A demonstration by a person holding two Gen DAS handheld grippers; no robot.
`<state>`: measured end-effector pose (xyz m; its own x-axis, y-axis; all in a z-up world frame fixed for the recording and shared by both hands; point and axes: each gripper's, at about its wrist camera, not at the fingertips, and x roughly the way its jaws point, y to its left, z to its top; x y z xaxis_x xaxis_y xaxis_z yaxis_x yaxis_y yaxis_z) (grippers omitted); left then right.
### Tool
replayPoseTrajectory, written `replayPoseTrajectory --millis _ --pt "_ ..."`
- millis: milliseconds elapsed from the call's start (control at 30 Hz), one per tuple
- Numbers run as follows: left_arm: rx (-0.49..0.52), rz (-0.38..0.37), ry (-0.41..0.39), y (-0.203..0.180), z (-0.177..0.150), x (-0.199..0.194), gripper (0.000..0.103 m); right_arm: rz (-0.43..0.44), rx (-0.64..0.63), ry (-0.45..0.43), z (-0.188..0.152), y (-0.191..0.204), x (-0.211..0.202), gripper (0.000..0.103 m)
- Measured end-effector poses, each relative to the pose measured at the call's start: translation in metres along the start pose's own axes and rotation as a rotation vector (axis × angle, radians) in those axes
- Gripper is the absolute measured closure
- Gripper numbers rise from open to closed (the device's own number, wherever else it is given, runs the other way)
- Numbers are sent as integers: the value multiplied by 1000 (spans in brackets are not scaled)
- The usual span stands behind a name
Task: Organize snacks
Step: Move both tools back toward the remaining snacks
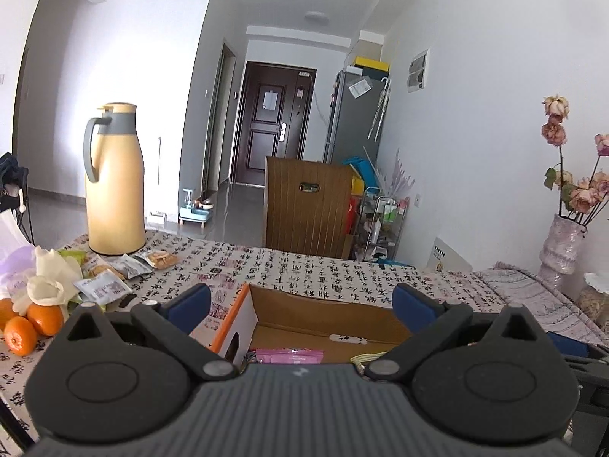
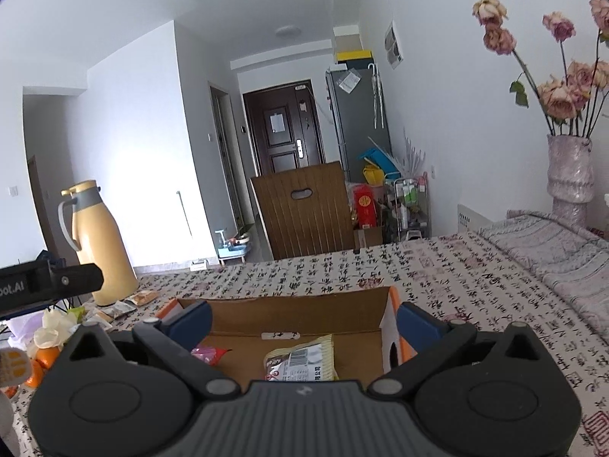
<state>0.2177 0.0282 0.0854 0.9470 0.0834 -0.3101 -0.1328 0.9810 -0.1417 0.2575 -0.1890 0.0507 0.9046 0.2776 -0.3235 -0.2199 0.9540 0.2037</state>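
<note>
An open cardboard box with orange-white sides sits on the patterned tablecloth. Inside lie a pink snack packet and a yellowish packet. Several loose snack packets lie near the yellow thermos. My left gripper is open and empty, above the box's near side. My right gripper is open and empty, over the box. The left gripper's body shows at the left edge of the right wrist view.
A yellow thermos stands at the far left of the table. Oranges and white flowers lie at the left edge. A vase of dried roses stands at right beside a folded cloth. A wooden chair back is beyond the table.
</note>
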Motion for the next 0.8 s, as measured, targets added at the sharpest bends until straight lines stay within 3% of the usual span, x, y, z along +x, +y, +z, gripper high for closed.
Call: replayPoseTrajectory --millis 367,800 --pt "19 -13 -16 -2 -8 -47 0 -11 -20 -24 -8 -7 -56 0" --pt "32 -3 7 22 -39 -94 0 -19 -63 -4 -44 -21 -118 0"
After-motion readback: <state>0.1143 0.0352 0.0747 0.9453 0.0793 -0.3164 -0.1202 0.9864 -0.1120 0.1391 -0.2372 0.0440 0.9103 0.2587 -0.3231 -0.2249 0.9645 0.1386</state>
